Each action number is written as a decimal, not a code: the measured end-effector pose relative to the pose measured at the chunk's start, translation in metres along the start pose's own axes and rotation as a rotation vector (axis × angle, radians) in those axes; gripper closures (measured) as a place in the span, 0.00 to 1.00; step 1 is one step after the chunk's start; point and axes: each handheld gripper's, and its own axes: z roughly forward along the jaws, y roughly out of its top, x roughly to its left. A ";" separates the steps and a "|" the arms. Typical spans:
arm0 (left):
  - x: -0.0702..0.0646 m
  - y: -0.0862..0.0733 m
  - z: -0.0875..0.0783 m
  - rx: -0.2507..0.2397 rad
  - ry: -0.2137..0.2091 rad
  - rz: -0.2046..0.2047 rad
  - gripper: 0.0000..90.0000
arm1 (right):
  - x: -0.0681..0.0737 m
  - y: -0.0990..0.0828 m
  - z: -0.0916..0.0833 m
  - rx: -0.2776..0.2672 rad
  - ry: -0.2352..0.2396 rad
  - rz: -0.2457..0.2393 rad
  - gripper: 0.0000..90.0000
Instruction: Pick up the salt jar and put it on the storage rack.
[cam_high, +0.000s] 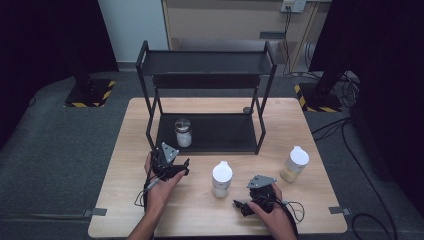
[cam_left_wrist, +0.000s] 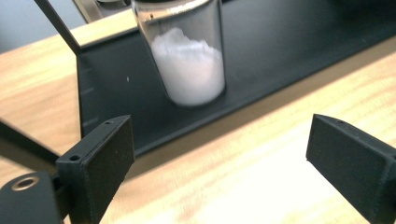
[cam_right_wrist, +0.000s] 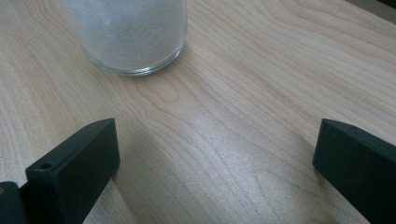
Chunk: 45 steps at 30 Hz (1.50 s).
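A glass jar with a metal lid (cam_high: 183, 133), half full of white powder, stands on the lower shelf of a black rack (cam_high: 235, 141). My left gripper (cam_high: 176, 161) hovers over the table just in front of that shelf, open, nothing between its jaws. In the left gripper view the jar (cam_left_wrist: 189, 65) stands a short way ahead, past the shelf edge. A white-capped bottle of white grains (cam_high: 221, 179) stands mid-table. My right gripper (cam_high: 251, 194) rests low to its right, open and empty. The bottle's glass base (cam_right_wrist: 130, 32) shows ahead in the right gripper view.
A second white-capped bottle with yellowish grains (cam_high: 294, 163) stands at the table's right. The rack has an upper shelf (cam_high: 205, 63) and thin black posts. The wooden table (cam_high: 125, 150) stands on grey floor with dark stands behind.
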 end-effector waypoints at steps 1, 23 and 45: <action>0.000 -0.001 -0.002 0.003 -0.005 0.001 0.08 | 0.000 0.000 0.000 -0.002 0.000 0.000 0.01; 0.020 -0.030 -0.038 0.034 -0.077 -0.047 0.08 | 0.000 0.000 0.000 0.000 0.000 0.000 0.01; 0.044 -0.054 -0.043 0.062 -0.080 -0.110 0.08 | 0.000 0.000 0.000 0.000 0.000 0.000 0.01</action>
